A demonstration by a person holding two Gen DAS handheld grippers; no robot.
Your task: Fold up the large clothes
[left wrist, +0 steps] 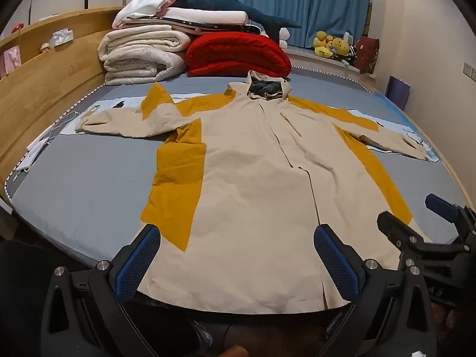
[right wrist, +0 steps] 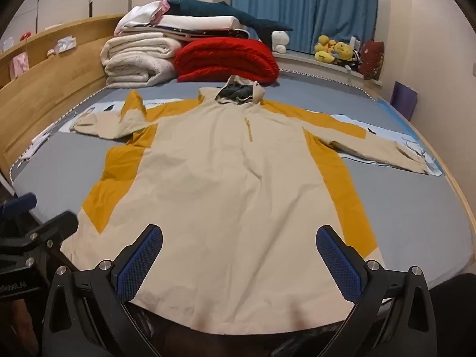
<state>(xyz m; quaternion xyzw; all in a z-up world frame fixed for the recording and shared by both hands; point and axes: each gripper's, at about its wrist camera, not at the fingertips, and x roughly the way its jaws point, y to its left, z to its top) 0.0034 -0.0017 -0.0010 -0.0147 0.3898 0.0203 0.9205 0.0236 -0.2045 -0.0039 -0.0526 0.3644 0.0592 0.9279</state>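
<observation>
Two handheld black grippers with blue ribbed pads hover at the foot of the bed, jaws wide apart and clamped on nothing: the left gripper (left wrist: 238,264) over the hem's left half, the right gripper (right wrist: 239,263) just beside it over the right half, apparently poised to begin a fold. Between and beyond them lies the large cream hooded jacket with mustard-yellow side panels (left wrist: 253,160), spread face-up and flat on the grey bed sheet (left wrist: 83,178), hem nearest the cameras and draping slightly over the bed's edge, hood farthest. Both sleeves reach outward, the left one creased near its elbow; the layout suits folding the sleeves inward first. Behind the hood sit a folded red quilt (left wrist: 238,53) and a stack of rolled white blankets (left wrist: 142,56) against the wooden headboard (left wrist: 44,68), likely cleared aside. Blue curtains (left wrist: 297,0) and yellow plush toys (left wrist: 330,44) line the far window ledge.
</observation>
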